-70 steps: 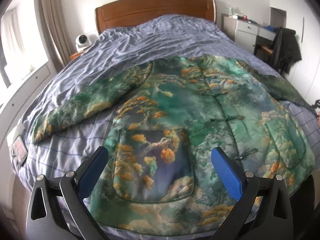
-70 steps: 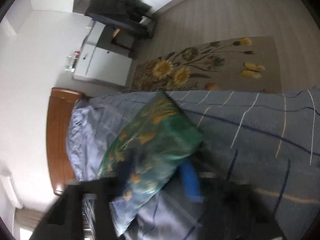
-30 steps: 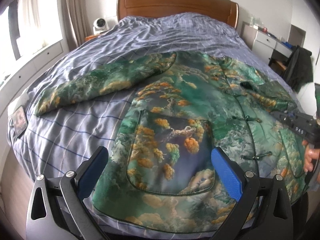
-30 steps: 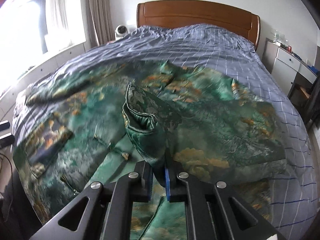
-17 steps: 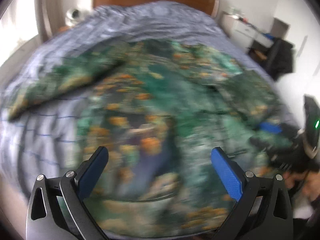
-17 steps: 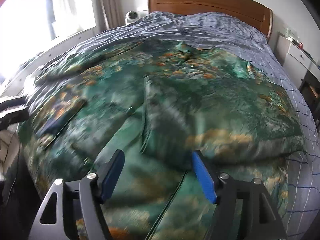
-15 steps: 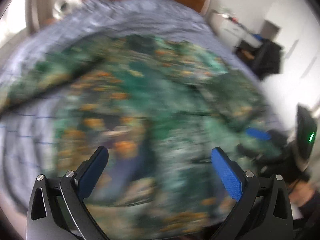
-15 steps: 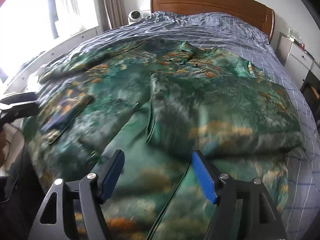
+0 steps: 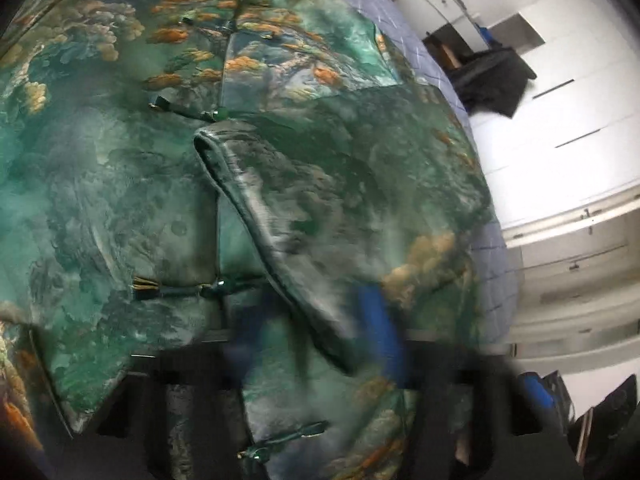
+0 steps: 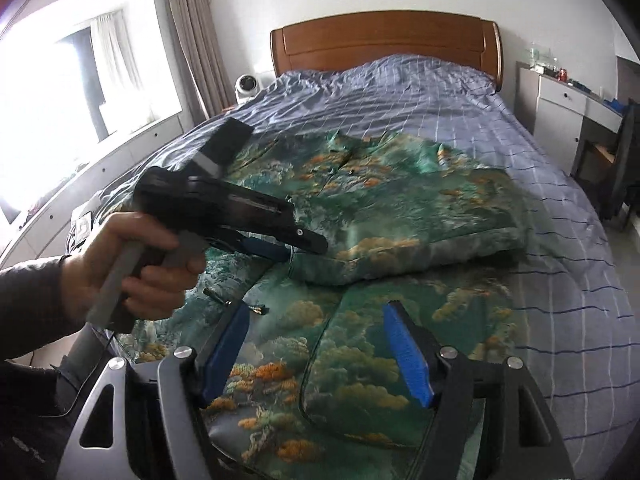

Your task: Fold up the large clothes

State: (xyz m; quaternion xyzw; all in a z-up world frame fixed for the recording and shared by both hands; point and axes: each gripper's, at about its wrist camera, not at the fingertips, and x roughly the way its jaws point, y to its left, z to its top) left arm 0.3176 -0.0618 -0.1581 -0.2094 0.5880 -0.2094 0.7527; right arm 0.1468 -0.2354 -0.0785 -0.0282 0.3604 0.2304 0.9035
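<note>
A green patterned jacket is spread on a bed. The left gripper's jaws have just been closing around the folded sleeve; whether it is gripped cannot be told. The right gripper is held released above the hem.

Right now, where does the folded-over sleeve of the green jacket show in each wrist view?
Left wrist view: the folded sleeve fills the centre, its cuff edge running down between the blurred left gripper fingers.
Right wrist view: it lies centre-right, beyond the open right gripper.
Shared landmark: the white dresser beside the bed.
</note>
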